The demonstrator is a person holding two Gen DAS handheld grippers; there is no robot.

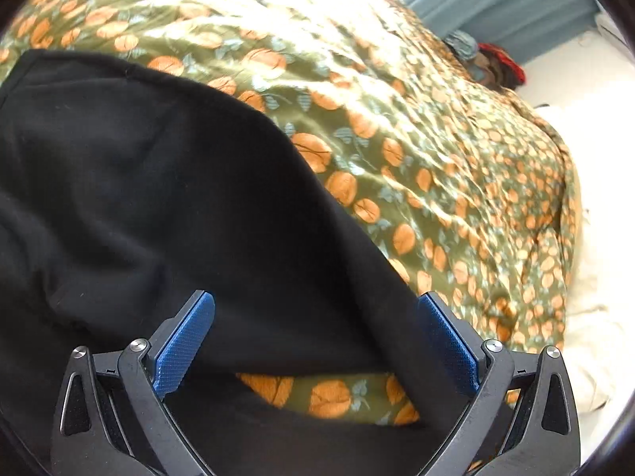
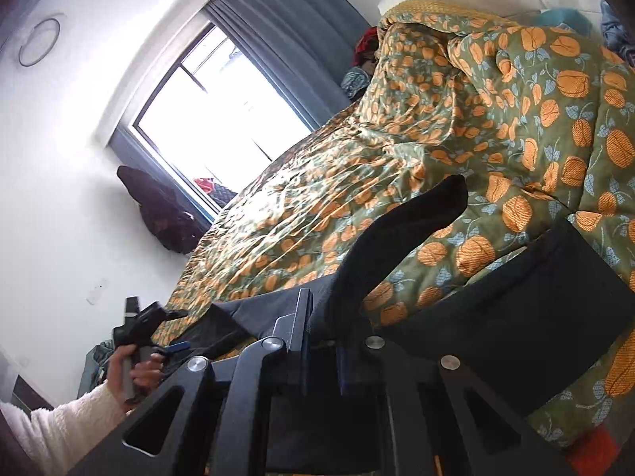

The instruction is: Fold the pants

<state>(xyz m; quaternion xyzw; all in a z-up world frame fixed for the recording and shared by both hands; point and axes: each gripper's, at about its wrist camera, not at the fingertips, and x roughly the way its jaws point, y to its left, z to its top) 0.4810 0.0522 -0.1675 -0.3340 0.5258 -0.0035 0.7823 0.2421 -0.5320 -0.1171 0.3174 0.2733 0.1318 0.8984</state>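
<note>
Left gripper [image 1: 315, 337]: black plastic frame, two fingers faced with blue textured pads [image 1: 184, 341]; round silver screw heads at the linkage pivots; elongated cut-outs in the outer arms. Right gripper [image 2: 323, 341]: same black construction, silver pivot screws, dark blue pad edges, angular cut-outs in the frame. The person's left hand [image 2: 131, 373] emerges from a white, fleecy-textured sleeve [image 2: 67, 424] and grips a grey handle.

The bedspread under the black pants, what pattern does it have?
Olive green bedspread with orange fruit and pale blue leaves; clearest in the right wrist view.
</note>
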